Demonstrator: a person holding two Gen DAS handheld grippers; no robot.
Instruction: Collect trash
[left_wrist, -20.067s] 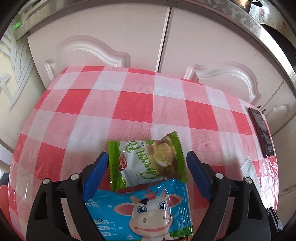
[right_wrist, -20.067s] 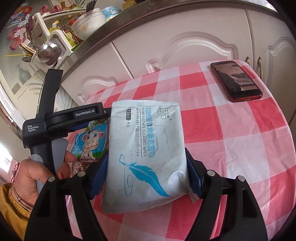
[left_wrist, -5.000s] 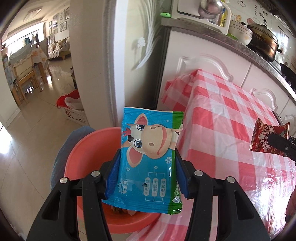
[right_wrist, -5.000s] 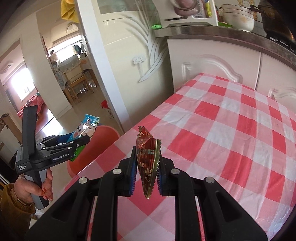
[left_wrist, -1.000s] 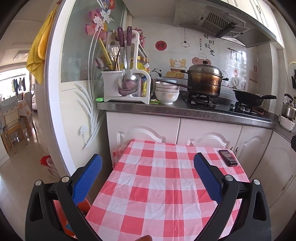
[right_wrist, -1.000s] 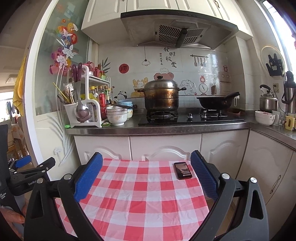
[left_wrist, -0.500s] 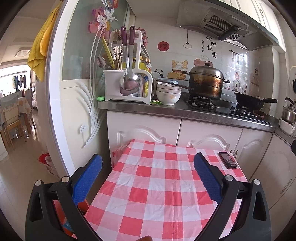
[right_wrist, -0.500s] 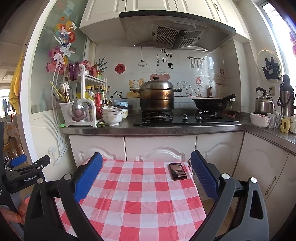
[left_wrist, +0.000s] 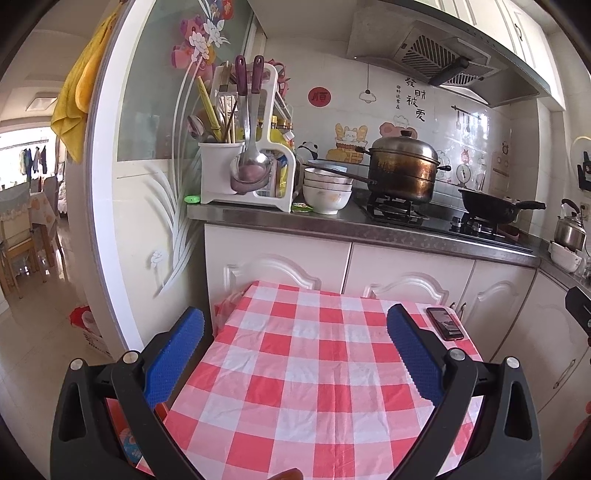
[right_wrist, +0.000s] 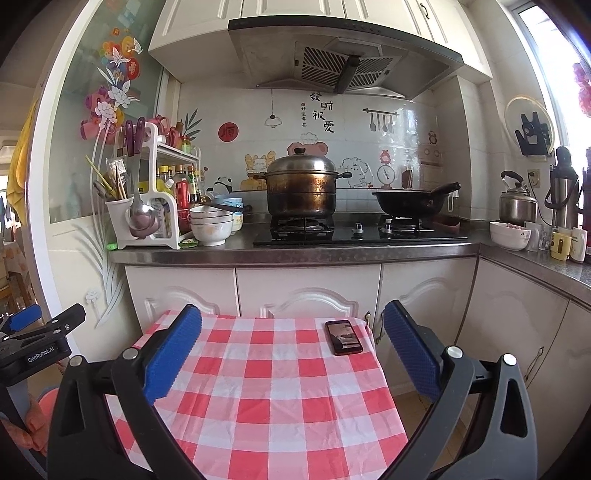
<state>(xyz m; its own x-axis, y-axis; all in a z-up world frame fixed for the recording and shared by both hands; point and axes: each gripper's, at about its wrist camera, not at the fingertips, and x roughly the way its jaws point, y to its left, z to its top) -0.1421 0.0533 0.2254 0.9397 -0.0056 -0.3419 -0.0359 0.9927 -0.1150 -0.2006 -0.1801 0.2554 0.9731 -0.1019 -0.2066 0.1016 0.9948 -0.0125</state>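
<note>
My left gripper (left_wrist: 295, 354) is open and empty, held back from the table with the red-and-white checked cloth (left_wrist: 317, 373). My right gripper (right_wrist: 291, 354) is open and empty too, above the same table (right_wrist: 266, 384). No wrappers show on the cloth. An orange-red basin (left_wrist: 125, 439) sits low at the table's left side, mostly hidden behind my left gripper's finger, with a blue wrapper (left_wrist: 130, 447) showing in it. The basin's rim also shows in the right wrist view (right_wrist: 48, 402). The left gripper shows at the left edge of the right wrist view (right_wrist: 35, 338).
A dark red phone (left_wrist: 445, 323) lies at the table's far right corner (right_wrist: 343, 336). White cabinets (right_wrist: 306, 288) stand right behind the table, under a counter with a pot (right_wrist: 301, 192), wok (right_wrist: 410, 203) and bowls (right_wrist: 211, 225). A partition wall (left_wrist: 107, 221) is at left.
Both grippers have drawn back and tilted slightly, so the table sits a little lower and further in both views. Both stay open and empty.
</note>
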